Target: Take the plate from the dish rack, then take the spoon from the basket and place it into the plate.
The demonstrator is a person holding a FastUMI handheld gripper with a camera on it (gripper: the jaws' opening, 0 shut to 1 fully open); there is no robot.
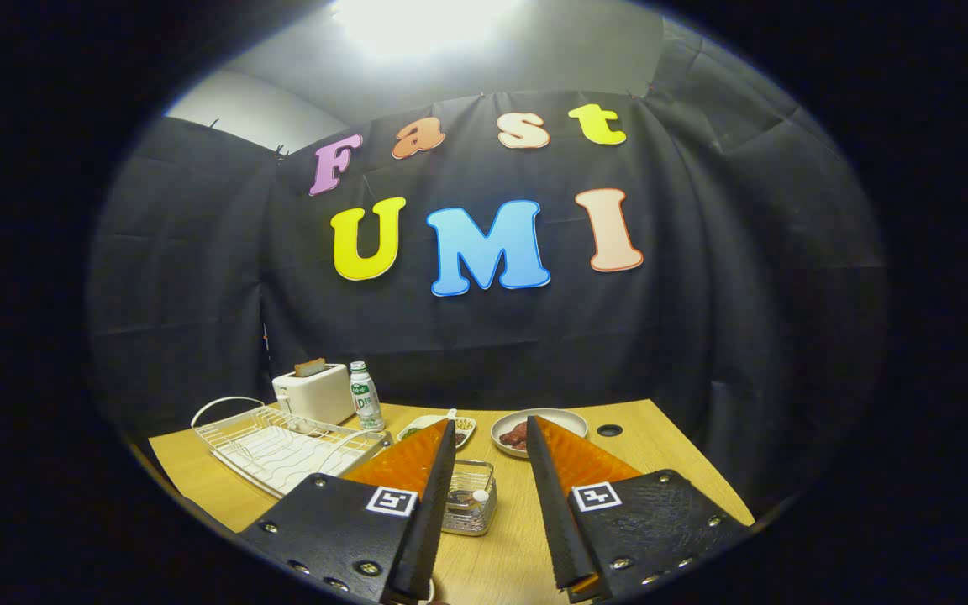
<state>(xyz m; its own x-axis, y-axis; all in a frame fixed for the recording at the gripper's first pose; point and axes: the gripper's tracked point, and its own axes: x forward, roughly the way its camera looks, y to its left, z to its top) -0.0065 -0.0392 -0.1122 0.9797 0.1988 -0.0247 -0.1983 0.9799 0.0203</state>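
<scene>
My gripper [491,424] hangs open above the wooden table [669,470], with nothing between its fingers. A small metal wire basket [469,504] sits on the table between and below the fingers, close to the left one. A white-tipped utensil [480,496], probably the spoon, lies in it. The white wire dish rack [282,445] lies to the left of the left finger, and its wires look bare. A round pale plate [551,418] with something dark red in it stands just beyond the right fingertip.
A white toaster [313,393] with a slice of bread and a small bottle [365,395] stand behind the rack. A small dish of food [429,424] sits beyond the left fingertip. A round hole [609,430] is in the tabletop right of the plate.
</scene>
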